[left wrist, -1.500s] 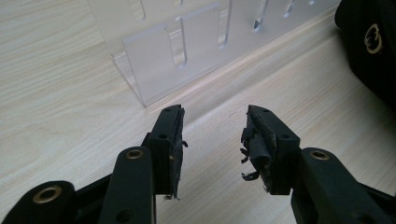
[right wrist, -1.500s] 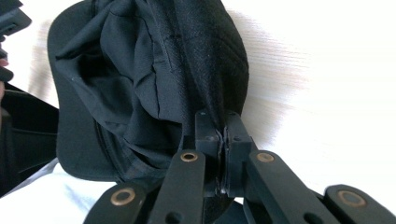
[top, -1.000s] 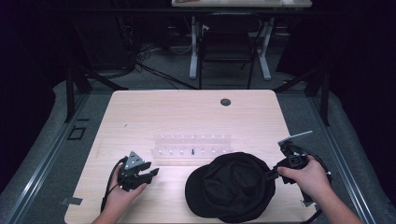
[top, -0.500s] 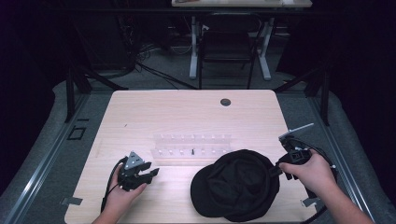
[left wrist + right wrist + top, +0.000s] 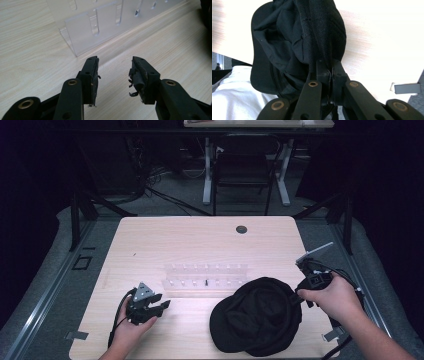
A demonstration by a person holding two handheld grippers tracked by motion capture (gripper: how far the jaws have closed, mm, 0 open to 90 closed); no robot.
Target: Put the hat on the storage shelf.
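Two tools in play. Right tool (image 5: 299, 296) is clamped tight on the edge of the black cap (image 5: 257, 317); in the right gripper view its jaws pinch a fold of the cap's fabric (image 5: 322, 45) w/ no gap visible. Cap sits at the near right part of the counter (image 5: 200, 240), partly lifted on the held side, rest of it appears to drag on the wood, just in front of the clear acrylic rack (image 5: 206, 275). Left tool (image 5: 150, 306) rests on the counter at near left, well apart from the cap, jaws spread wide w/ nothing between them (image 5: 113, 72).

Risks, as I judge them:
- Grip is on a thin fabric fold, not the stiff brim. Cap could slide out if pulled fast, esp. w/ most of its weight hanging off one edge.
- Cap is floppy; lifted from one side it may fold or flip, so it lands crown-down or crumpled.
- Rack is close behind. A swing toward it could knock or shove it; it's light-looking plastic, prob. slides easily.
- Cap hangs near the counter's near edge; a drop there could send it off onto the person's lap or the floor.
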